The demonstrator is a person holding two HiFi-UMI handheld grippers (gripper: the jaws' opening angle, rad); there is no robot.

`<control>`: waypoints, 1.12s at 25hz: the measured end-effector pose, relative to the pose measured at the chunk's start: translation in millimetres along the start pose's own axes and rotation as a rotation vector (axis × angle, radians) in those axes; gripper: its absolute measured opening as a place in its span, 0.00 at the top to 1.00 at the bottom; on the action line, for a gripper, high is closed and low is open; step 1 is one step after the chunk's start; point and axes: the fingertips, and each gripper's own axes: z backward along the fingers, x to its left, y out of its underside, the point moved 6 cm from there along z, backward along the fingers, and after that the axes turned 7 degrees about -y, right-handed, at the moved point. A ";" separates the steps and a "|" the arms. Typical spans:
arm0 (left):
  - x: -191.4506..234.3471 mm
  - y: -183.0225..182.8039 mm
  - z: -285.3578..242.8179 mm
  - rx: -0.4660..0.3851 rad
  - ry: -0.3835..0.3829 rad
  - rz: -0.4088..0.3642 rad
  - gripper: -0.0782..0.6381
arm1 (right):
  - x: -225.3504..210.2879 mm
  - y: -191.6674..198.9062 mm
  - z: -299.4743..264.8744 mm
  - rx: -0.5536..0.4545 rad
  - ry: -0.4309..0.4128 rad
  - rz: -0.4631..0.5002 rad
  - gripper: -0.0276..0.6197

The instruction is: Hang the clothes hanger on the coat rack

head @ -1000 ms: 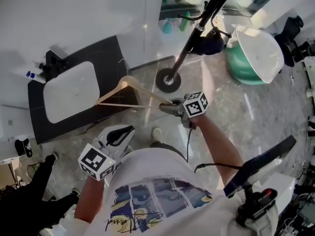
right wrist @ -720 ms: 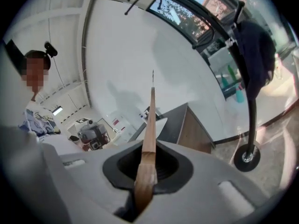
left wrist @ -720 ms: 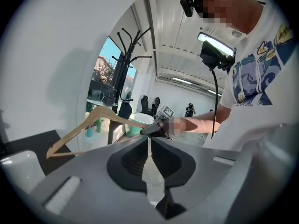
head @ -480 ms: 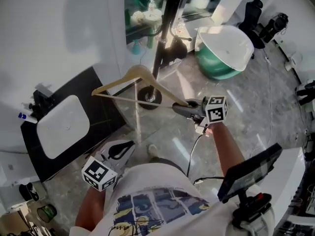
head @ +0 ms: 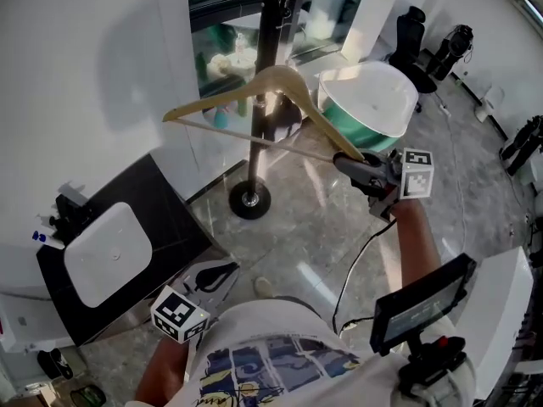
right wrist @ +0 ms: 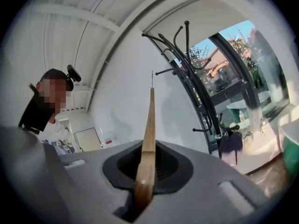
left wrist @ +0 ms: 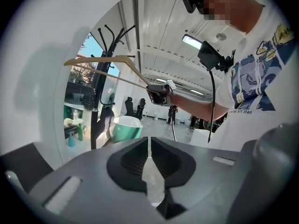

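Observation:
My right gripper [head: 349, 163] is shut on one end of a wooden clothes hanger [head: 280, 79] and holds it raised in front of the black coat rack [head: 259, 100]. In the right gripper view the hanger [right wrist: 149, 120] runs edge-on out of the jaws of the right gripper [right wrist: 148, 146], its thin metal hook on top, with the coat rack's curved hooks [right wrist: 187, 41] to the right and apart from it. My left gripper [head: 212, 276] stays low near the person's body, shut and empty [left wrist: 149, 139]. Its view shows the hanger [left wrist: 107, 59] just right of the rack's hooks [left wrist: 105, 34].
The coat rack's round base [head: 250, 200] stands on the grey marble floor. A green tub with a white rim [head: 369, 100] lies behind my right gripper. A black mat with a white tray [head: 106, 253] sits at the left. A dark screen on a stand [head: 420, 303] is lower right.
My right gripper has lifted the hanger up and toward the coat rack's top. The left gripper has shifted only slightly. The head view has tilted up.

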 end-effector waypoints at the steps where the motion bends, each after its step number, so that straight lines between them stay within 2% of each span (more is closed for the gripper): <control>1: 0.2 -1.5 -2.4 -0.003 -0.001 0.001 0.86 | -3.9 -10.6 3.4 -0.005 0.003 0.015 0.91; 5: 4.3 -5.7 -10.4 -0.015 -0.026 0.011 0.86 | -32.1 -46.2 10.5 -0.011 0.020 0.061 0.91; 8: 11.3 -3.9 -15.4 -0.027 -0.069 0.021 0.86 | -62.0 -57.6 8.7 0.009 0.017 0.064 0.91; 18: 27.0 -19.0 -39.8 -0.056 -0.196 0.053 0.86 | -158.7 -57.8 -7.8 0.089 -0.009 0.010 0.91; 23: 29.2 -23.1 -57.8 -0.049 -0.216 0.059 0.86 | -188.6 -58.8 -7.2 0.075 -0.025 0.002 0.91; 28: 28.0 -27.0 -72.2 -0.045 -0.212 0.052 0.86 | -202.9 -58.4 -9.0 0.065 -0.029 0.036 0.90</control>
